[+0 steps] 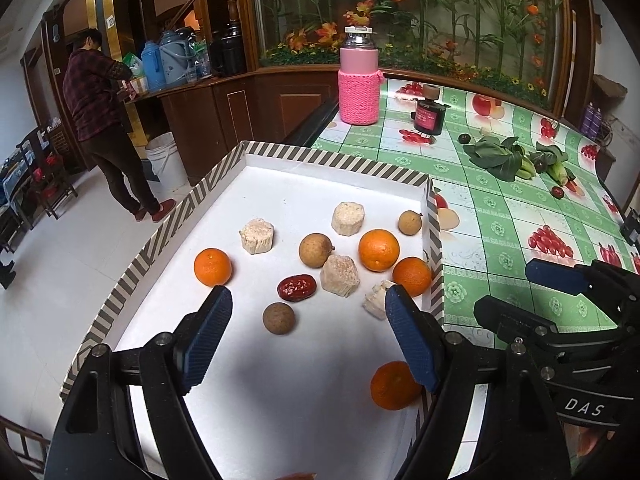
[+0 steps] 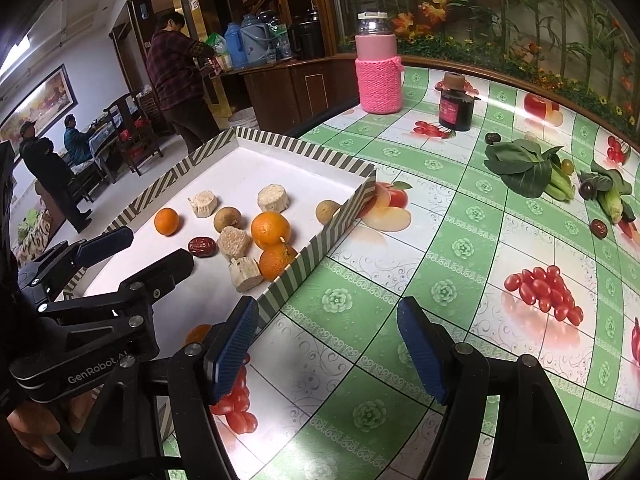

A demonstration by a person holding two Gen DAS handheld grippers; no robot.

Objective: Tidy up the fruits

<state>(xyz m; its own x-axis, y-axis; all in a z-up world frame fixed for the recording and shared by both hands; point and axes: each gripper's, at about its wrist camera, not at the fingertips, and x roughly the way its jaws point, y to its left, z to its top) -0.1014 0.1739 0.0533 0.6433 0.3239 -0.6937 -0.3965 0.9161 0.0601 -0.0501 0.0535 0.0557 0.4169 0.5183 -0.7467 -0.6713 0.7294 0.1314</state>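
Note:
A white tray with a striped rim [image 1: 336, 158] [image 2: 304, 150] holds several oranges [image 1: 378, 249] [image 2: 270, 229], brown longans [image 1: 315, 250], a red date [image 1: 297, 288] [image 2: 202, 246] and pale sugarcane chunks [image 1: 339, 275]. My left gripper [image 1: 308, 300] is open and empty above the tray's near part, over a longan [image 1: 279, 318]; an orange [image 1: 394, 385] lies by its right finger. My right gripper [image 2: 328, 312] is open and empty over the tablecloth, right of the tray. Loose dark fruits [image 2: 599, 228] [image 2: 492, 138] lie by the greens.
A pink knit-sleeved bottle [image 1: 359, 80] [image 2: 378, 68] and a dark jar [image 1: 429, 114] [image 2: 456, 104] stand at the table's far side. Leafy greens and corn [image 2: 552, 176] lie at the right. A person [image 1: 104, 120] stands beyond the table's left edge.

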